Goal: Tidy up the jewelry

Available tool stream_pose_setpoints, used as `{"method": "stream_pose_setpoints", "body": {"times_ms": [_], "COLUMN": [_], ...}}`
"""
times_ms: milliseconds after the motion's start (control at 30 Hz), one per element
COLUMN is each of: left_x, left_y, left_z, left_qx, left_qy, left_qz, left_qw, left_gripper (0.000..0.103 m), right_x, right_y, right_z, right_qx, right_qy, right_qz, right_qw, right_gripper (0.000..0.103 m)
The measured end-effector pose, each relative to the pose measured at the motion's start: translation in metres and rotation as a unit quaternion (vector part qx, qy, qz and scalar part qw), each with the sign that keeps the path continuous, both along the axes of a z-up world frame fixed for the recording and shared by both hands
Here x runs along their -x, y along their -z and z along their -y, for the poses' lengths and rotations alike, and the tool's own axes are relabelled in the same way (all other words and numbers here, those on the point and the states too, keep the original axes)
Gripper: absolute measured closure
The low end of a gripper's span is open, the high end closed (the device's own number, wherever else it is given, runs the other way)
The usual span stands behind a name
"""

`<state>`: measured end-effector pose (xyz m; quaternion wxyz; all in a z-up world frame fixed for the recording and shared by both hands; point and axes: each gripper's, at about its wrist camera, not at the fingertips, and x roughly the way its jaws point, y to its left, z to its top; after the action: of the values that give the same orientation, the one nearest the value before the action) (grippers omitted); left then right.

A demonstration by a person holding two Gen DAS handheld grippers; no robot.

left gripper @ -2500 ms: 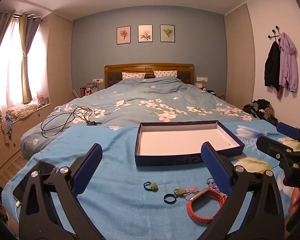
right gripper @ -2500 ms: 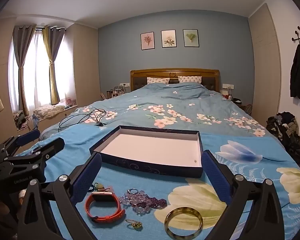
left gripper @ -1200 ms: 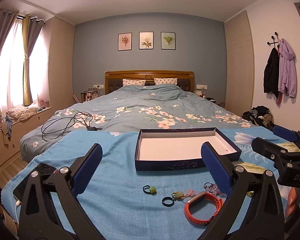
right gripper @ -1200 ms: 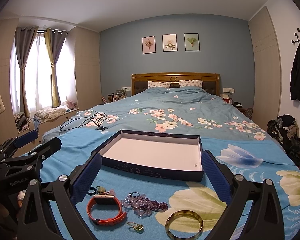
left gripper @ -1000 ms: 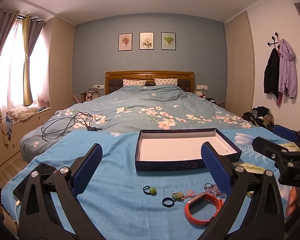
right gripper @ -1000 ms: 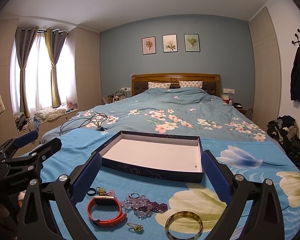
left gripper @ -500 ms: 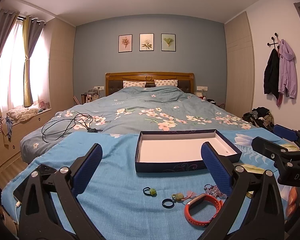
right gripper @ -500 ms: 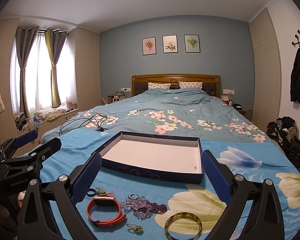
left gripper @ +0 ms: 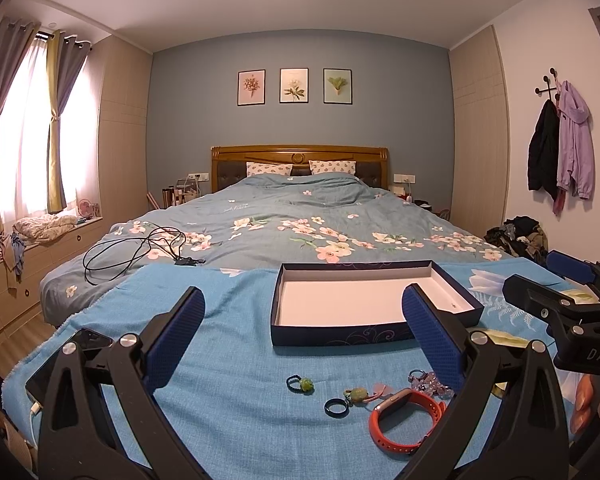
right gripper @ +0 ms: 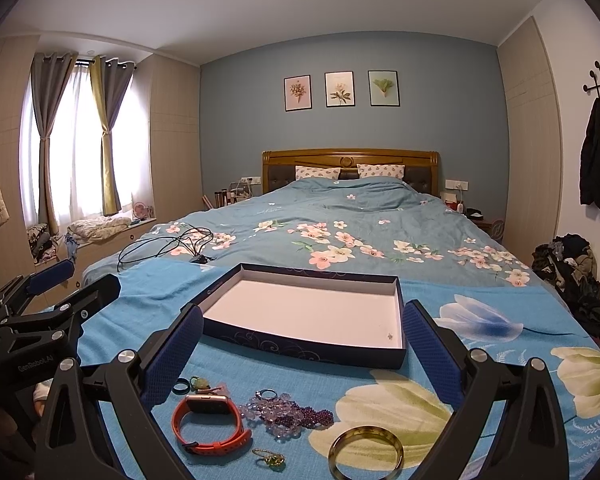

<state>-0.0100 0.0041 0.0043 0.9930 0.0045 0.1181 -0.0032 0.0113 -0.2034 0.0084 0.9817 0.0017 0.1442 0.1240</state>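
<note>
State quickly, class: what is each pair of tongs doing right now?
Left tongs: open, holding nothing.
Right tongs: open, holding nothing.

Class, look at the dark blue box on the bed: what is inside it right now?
The dark blue box shows a bare white floor with only one tiny speck near its right front corner; what it is cannot be told. The near wall hides a strip of floor. The jewelry lies outside, in front.

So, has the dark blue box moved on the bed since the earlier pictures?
No. The box lies on the same spot of the blue cloth, beside the same tulip print. Only the cameras tilted slightly upward, so the box sits lower in both views.
</note>
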Motion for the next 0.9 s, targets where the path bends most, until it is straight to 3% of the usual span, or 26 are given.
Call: {"method": "stream_pose_setpoints", "body": {"times_ms": [900], "left_x": [0.0005], "left_y": [-0.0008], "left_z": [0.0007], "left_qx": [-0.002], "left_qy": [-0.004], "left_qz": [0.009], "left_qw": [1.0000], "left_gripper": [0.006], "right_x": [0.0014], "right_y": [0.0013], "right_z": [0.0014], "right_qx": [-0.002], "right_qy": [0.003], "right_qz": [0.005], "right_qw": [1.000], "right_gripper": [0.007]}}
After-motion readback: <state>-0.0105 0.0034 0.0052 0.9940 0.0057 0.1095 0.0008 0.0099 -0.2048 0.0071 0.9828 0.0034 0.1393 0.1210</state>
